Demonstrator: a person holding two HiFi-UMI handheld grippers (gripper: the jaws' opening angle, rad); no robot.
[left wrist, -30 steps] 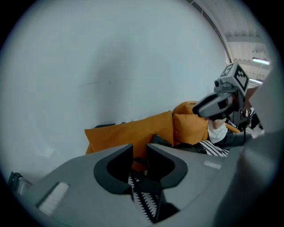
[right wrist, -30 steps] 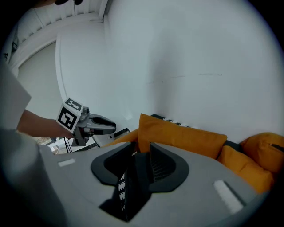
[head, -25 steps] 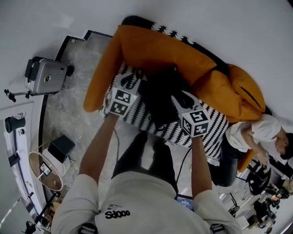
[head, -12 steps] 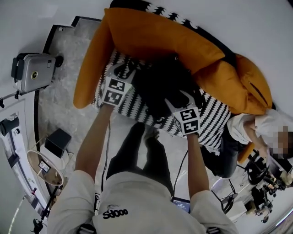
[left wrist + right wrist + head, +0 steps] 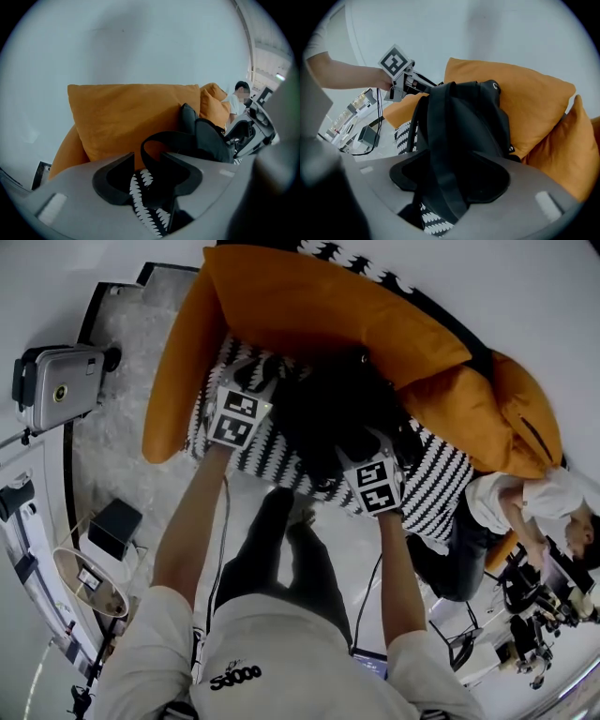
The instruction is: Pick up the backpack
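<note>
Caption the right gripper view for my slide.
Right gripper, jaws just opened wide, straddles a strap of the black backpack leaning against orange cushions.

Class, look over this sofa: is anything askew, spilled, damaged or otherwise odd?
Nothing is spilled or damaged. The black backpack slumps against the orange cushion on the striped seat, one strap looping loose.

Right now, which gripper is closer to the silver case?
Left. The left gripper is on the backpack's side facing the silver case; the right gripper is on its far side. Both grippers' jaws have just been opening, a backpack strap between each pair.
</note>
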